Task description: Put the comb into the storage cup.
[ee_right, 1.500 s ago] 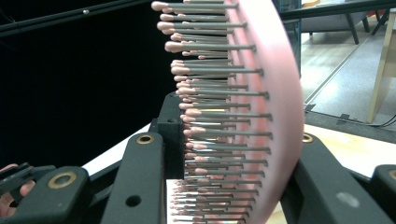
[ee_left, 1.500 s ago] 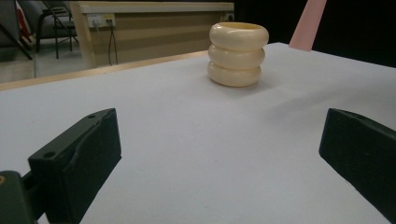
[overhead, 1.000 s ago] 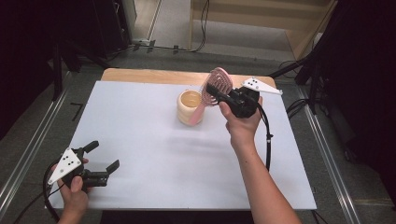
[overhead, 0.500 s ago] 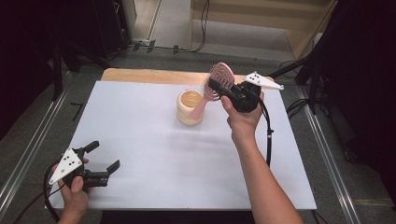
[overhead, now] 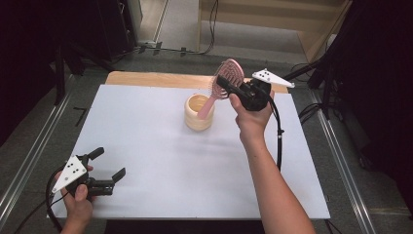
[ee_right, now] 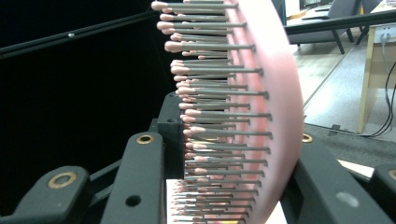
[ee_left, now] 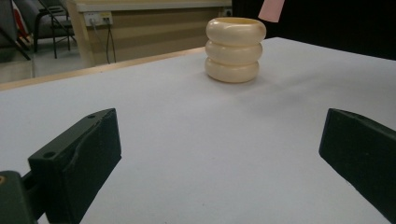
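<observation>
A pink hairbrush [overhead: 228, 78] hangs over the back middle of the white table [overhead: 170, 161], with my right gripper [overhead: 221, 85] shut on its bristled head. Its handle slants down toward a cream ribbed cup [overhead: 198, 113]. In the left gripper view the handle's tip [ee_left: 272, 9] floats just above and beside the cup [ee_left: 235, 49]. Up close, the bristles and pink back [ee_right: 261, 93] sit between the right gripper's [ee_right: 233, 158] jaws. My left gripper [overhead: 108, 163] rests open near the front left corner, its jaws [ee_left: 219, 154] wide with nothing between them.
A wooden strip [overhead: 146, 78] borders the table's far edge. Metal rails [overhead: 29, 161] run along both sides. Cables [overhead: 280, 141] trail from the right gripper over the table's right part. Dark stands and cables stand on the floor behind.
The right gripper has risen slightly and shifted right with the hairbrush, which now stands more upright. The left gripper has stayed put.
</observation>
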Demonstrator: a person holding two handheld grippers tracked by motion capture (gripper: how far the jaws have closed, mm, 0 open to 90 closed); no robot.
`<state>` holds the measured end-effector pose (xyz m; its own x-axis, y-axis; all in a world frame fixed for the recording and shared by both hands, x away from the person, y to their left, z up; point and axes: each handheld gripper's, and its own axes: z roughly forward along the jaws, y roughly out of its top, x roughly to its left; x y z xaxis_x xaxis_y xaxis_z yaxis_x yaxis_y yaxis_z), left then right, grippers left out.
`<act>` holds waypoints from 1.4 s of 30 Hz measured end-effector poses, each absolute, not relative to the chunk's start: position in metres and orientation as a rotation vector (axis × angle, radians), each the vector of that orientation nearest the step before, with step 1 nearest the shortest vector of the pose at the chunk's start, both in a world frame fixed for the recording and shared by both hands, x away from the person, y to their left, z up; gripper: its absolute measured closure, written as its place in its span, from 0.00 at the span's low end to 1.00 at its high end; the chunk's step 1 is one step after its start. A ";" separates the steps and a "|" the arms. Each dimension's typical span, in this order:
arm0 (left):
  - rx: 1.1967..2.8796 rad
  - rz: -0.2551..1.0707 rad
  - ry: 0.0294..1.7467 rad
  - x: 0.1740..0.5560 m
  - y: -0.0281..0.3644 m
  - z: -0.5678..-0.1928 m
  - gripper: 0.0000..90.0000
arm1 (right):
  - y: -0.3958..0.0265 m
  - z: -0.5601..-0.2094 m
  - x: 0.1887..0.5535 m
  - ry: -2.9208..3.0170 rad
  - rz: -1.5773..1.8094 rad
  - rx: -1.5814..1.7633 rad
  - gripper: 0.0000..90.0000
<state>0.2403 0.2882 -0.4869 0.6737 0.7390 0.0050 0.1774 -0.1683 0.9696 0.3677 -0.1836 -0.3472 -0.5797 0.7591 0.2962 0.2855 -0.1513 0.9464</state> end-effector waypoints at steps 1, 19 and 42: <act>1.701 0.589 0.747 0.240 0.288 -0.487 0.00 | -0.184 -0.347 0.369 1.755 1.780 1.172 0.69; 1.709 0.593 0.739 0.240 0.287 -0.487 0.00 | -0.186 -0.345 0.385 1.724 1.777 1.201 0.69; 1.715 0.591 0.729 0.240 0.287 -0.487 0.00 | -0.178 -0.358 0.403 1.722 1.739 1.222 0.69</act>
<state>0.2398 0.2866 -0.4869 0.6830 0.7302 0.0189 0.1696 -0.1837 0.9682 0.4030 -0.1779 -0.3575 -0.5354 0.7909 0.2963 0.2884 -0.1586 0.9443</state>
